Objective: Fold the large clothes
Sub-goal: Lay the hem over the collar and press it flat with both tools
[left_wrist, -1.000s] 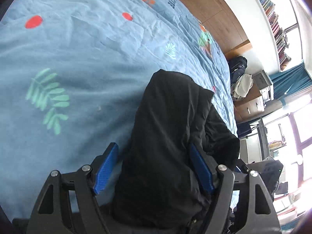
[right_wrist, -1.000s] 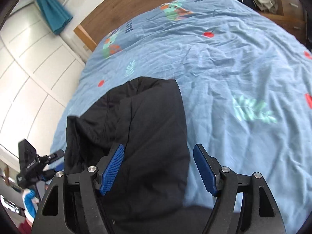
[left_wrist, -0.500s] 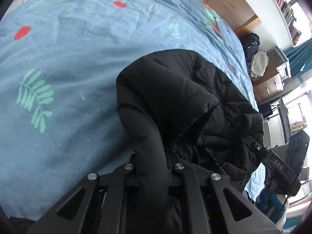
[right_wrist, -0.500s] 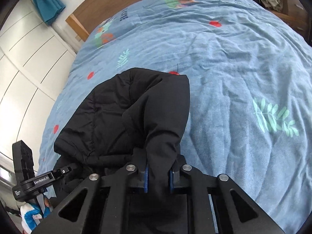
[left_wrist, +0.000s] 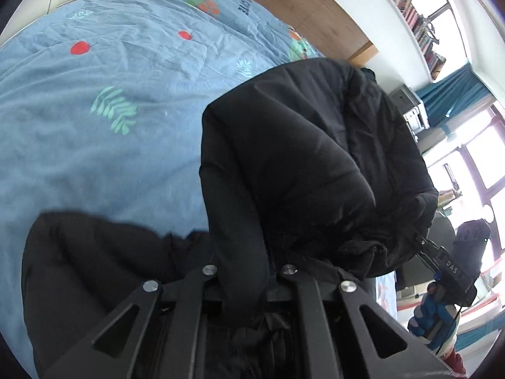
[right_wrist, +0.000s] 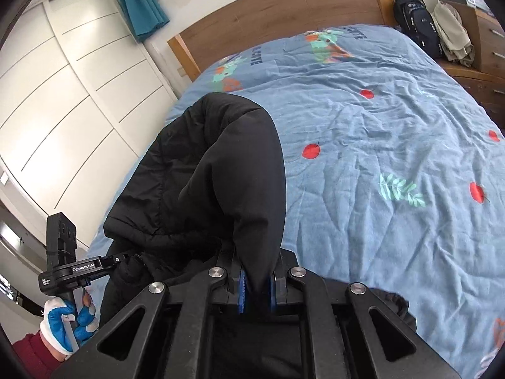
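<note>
While both grippers' fingers (right_wrist: pixel 241 287) clench puffy black quilted jacket (right_wrist: pixel 221 170), folds bulge over rumpled blue bedspread (right_wrist: pixel 378 120)

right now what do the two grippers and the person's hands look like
Both grippers are matte black, with angular linkage arms and silver pivot bolts. The right gripper has ribbed blue pads; the left gripper's pads are hidden. White lettering marks each body: "DAS" on the right gripper as seen from the left wrist, "GenRobot.AI" on the left as seen from the right wrist. The left hand wears a blue-and-white glove, with a dark red sleeve.
</note>
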Demonstrator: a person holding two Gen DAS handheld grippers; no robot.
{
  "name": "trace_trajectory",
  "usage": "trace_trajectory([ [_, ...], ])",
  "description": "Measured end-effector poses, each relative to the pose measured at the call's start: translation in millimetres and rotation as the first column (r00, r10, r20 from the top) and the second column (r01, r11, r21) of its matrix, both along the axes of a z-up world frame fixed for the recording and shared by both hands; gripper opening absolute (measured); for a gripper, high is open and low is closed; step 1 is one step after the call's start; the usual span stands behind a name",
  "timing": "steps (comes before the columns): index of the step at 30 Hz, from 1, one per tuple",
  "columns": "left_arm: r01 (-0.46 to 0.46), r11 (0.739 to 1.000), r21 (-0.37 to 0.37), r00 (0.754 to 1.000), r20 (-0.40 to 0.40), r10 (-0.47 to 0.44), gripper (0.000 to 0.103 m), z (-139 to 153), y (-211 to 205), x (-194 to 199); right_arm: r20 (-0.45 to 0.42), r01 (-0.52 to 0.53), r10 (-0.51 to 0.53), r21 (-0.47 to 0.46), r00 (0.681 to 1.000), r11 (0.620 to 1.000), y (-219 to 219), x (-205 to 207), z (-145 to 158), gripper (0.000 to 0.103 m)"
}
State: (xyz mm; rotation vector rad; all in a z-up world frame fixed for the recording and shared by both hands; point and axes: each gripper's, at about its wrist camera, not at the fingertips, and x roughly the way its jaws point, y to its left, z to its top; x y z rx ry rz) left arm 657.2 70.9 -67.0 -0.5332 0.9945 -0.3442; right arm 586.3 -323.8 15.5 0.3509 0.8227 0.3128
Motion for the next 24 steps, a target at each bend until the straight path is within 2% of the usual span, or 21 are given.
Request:
trace_trajectory([
  [6, 0.021, 0.999, -0.041, 1.000, -0.011, -0.022, 0.011, -22.9, 7.9, -74.3, -0.032, 0.007, -0.006, 0.026, 0.999, 1.000, -5.7, -69.4, -30.7, 0.012],
  [13, 0.057, 0.997, 0.050, 0.998, -0.001, -0.057, 0.013, -42.6, 3.3, -116.0, -0.113, 0.068, -0.065, 0.029, 0.991, 0.997, -17.5, -104.8, -91.2, 0.015],
  [16, 0.070, 0.993, 0.098, 0.997, 0.020, -0.072, 0.014, -42.0, 0.2, -123.6, -0.115, 0.097, -0.092, 0.043, 0.989, 0.994, -21.6, -109.6, -100.0, 0.018],
  [20, 0.059, 0.992, 0.107, 0.998, 0.029, -0.062, 0.017, -41.0, 4.4, -135.1, -0.120, 0.115, -0.108, 0.051, 0.987, 0.992, -27.6, -122.4, -101.1, 0.025],
  [24, 0.043, 0.995, 0.094, 0.999, 0.001, -0.043, 0.019, -35.8, 13.9, -152.5, -0.146, 0.118, -0.114, 0.019, 0.983, 0.993, -39.3, -140.8, -99.7, 0.026],
])
